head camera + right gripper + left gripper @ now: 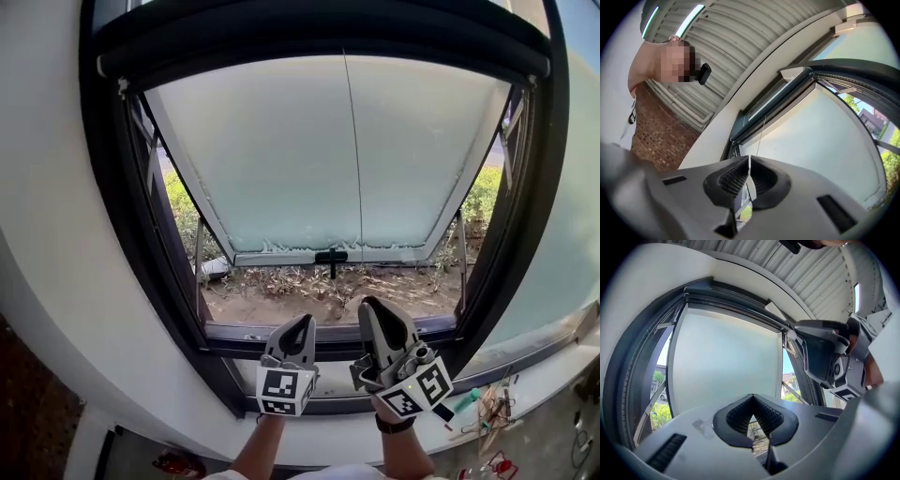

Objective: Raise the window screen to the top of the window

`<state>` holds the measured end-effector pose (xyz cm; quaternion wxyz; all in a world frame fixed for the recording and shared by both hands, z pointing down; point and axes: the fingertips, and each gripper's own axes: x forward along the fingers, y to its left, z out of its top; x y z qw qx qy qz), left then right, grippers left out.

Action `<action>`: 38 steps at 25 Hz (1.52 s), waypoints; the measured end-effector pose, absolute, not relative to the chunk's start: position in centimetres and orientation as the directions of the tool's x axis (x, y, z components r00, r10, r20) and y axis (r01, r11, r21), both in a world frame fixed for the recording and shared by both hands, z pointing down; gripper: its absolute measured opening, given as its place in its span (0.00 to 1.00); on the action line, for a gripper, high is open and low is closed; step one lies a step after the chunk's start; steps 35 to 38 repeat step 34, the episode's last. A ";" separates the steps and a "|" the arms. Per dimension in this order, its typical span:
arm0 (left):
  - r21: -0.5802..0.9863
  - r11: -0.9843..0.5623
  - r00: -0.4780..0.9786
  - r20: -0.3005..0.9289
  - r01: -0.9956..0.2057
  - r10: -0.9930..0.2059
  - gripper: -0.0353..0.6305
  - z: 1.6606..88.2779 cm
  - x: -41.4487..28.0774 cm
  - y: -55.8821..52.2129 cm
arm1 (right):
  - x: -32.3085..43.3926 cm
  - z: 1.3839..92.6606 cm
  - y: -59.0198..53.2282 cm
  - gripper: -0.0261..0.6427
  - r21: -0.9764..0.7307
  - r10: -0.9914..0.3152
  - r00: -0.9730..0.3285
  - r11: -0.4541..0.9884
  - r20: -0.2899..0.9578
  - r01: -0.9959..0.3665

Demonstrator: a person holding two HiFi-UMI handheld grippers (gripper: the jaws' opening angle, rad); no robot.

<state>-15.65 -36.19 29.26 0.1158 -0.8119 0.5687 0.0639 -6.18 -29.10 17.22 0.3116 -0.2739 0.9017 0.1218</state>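
The window screen is rolled up in the dark cassette (319, 42) along the top of the window frame. A thin pull cord (352, 150) hangs from it in front of the frosted pane (281, 159), which tilts outward. In the right gripper view the cord (761, 136) runs down into my right gripper (749, 163), which is shut on the cord's white end tab (751, 190). That gripper (375, 314) points upward at the sill. My left gripper (302, 326) sits beside it, shut with nothing between its jaws (752, 398).
A black window handle (331, 256) sits on the pane's lower edge. Dry ground and shrubs (281, 291) lie outside. The dark frame's sill (234, 337) runs just beyond the grippers. Small tools (487, 408) lie at the lower right. A brick wall (656, 136) is behind me.
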 end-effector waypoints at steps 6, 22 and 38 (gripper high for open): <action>-0.092 -0.319 0.331 -0.212 -0.943 -0.919 0.06 30.8 -15.7 -36.0 | -8.5 26.6 -33.6 0.04 -0.089 -0.552 -0.748 0.822 -0.368 -0.563; -0.023 -0.312 0.312 -0.112 -0.950 -0.943 0.06 37.7 -15.7 -34.7 | -7.3 36.3 -34.8 0.04 0.054 -0.755 -0.649 0.647 -0.098 -0.761; -0.010 -0.336 0.336 -0.089 -0.942 -0.938 0.06 38.7 -15.0 -34.9 | -7.0 37.0 -34.8 0.04 0.052 -0.769 -0.631 0.629 -0.100 -0.775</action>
